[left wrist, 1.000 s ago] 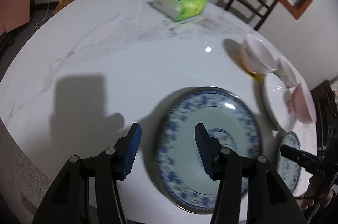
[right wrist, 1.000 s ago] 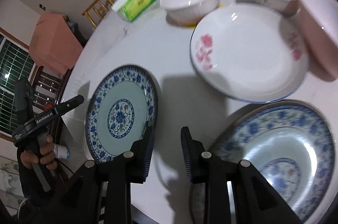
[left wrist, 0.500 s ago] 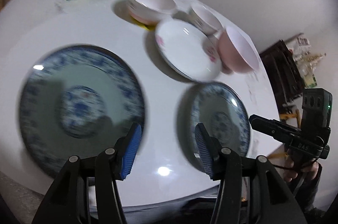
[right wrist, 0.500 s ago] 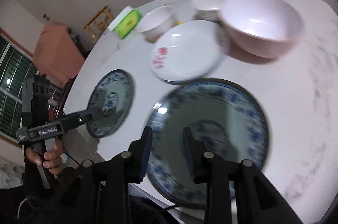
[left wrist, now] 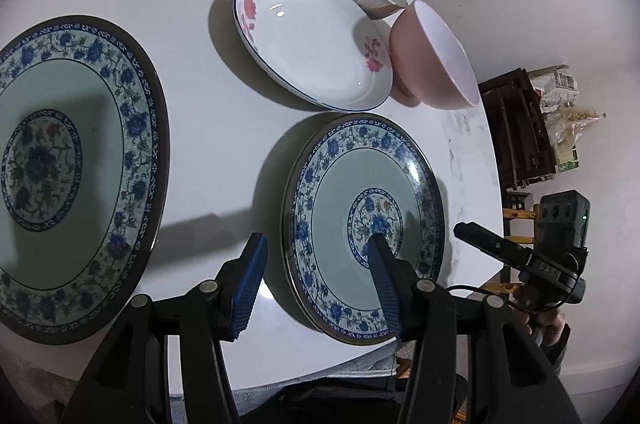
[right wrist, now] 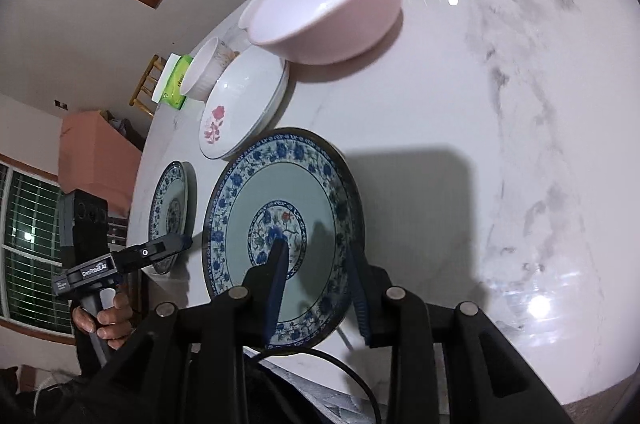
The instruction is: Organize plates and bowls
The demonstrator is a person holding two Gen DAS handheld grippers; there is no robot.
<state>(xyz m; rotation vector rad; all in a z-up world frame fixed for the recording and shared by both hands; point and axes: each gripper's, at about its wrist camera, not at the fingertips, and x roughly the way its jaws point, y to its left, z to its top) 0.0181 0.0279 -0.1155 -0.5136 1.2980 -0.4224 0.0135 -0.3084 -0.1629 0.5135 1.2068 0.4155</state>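
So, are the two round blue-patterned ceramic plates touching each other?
Apart. The left wrist view shows a wide strip of bare white table between the left blue-patterned plate and the right blue-patterned plate.

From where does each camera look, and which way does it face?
Left wrist: sits on the left tool, facing down at the left blue plate and the right blue plate. It shows its own fingers, the right tool and its hand.
Right wrist: sits on the right tool, facing down at the right blue plate. It shows its own fingers, the left tool and its hand.
Shared: both blue plates, rose plate, pink bowl.
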